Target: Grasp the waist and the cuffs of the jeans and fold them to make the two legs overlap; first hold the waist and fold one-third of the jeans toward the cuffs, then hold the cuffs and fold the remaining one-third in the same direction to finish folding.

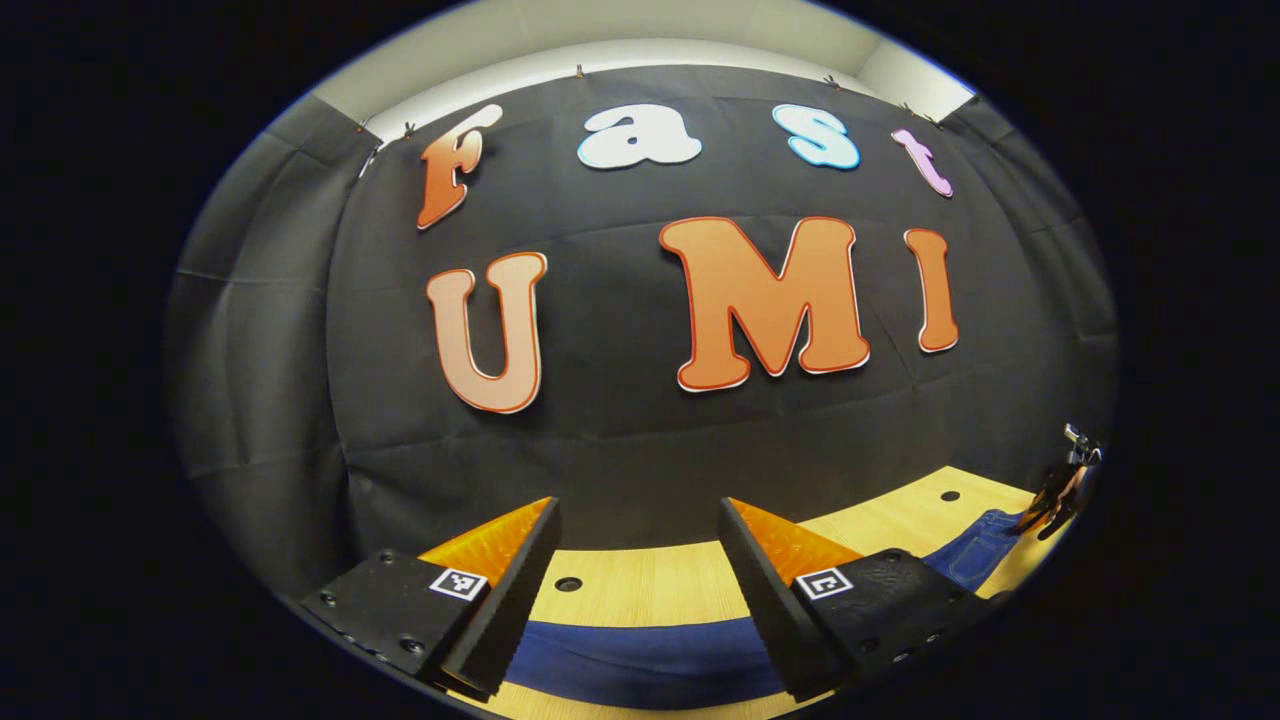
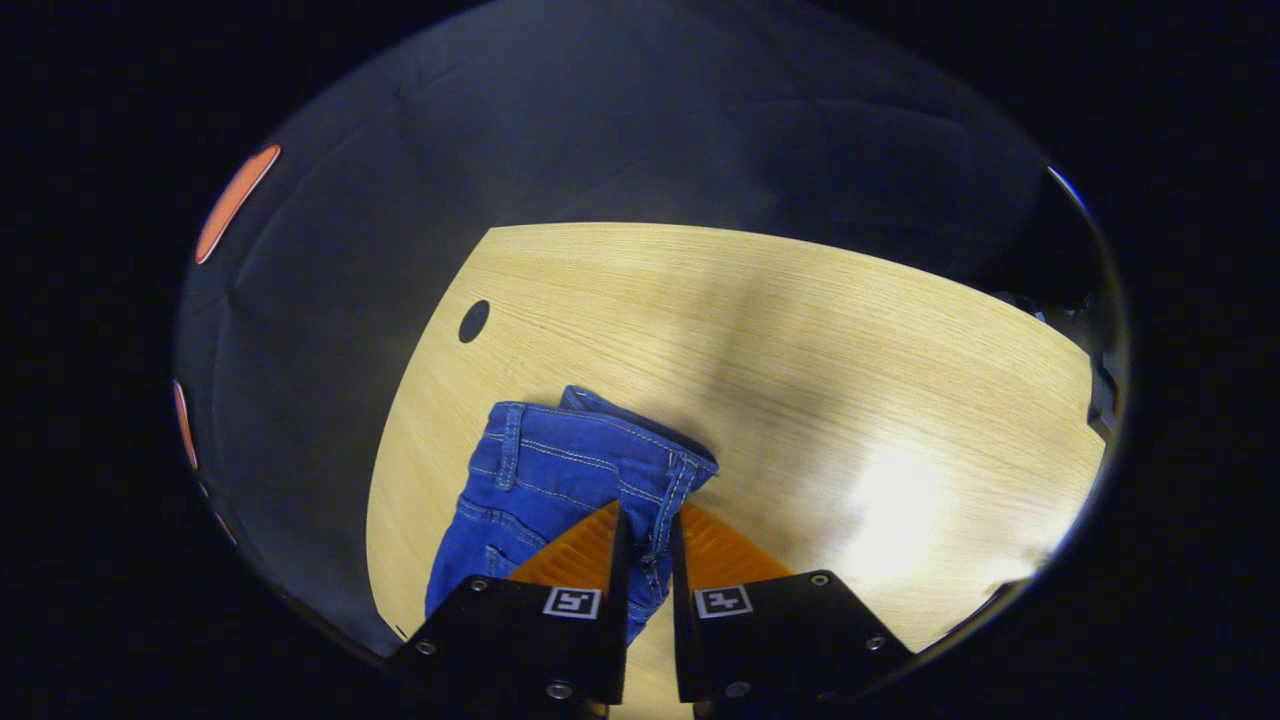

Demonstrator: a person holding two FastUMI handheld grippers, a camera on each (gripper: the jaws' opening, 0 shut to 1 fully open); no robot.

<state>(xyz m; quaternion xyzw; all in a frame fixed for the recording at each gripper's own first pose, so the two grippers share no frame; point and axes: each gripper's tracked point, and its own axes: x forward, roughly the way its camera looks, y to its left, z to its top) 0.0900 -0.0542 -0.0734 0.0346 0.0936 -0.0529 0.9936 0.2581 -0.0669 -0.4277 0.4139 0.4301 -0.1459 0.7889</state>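
Two fingers of our left gripper (image 1: 640, 590) stand wide apart in the left gripper view, over the jeans (image 1: 650, 660) lying across the wooden table (image 1: 650, 585); the right gripper (image 1: 1062, 495) shows far off at the denim's other end. In the right gripper view, our right gripper (image 2: 645, 545) is pinched together on the jeans' (image 2: 560, 470) waist edge. If we lift now with one end unheld, we judge the legs may skew.

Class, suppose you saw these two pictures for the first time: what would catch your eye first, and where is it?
The blue jeans on the pale wooden table, their waist edge pinched in the right gripper. In the left gripper view, the left gripper stands open above a stretch of the denim.
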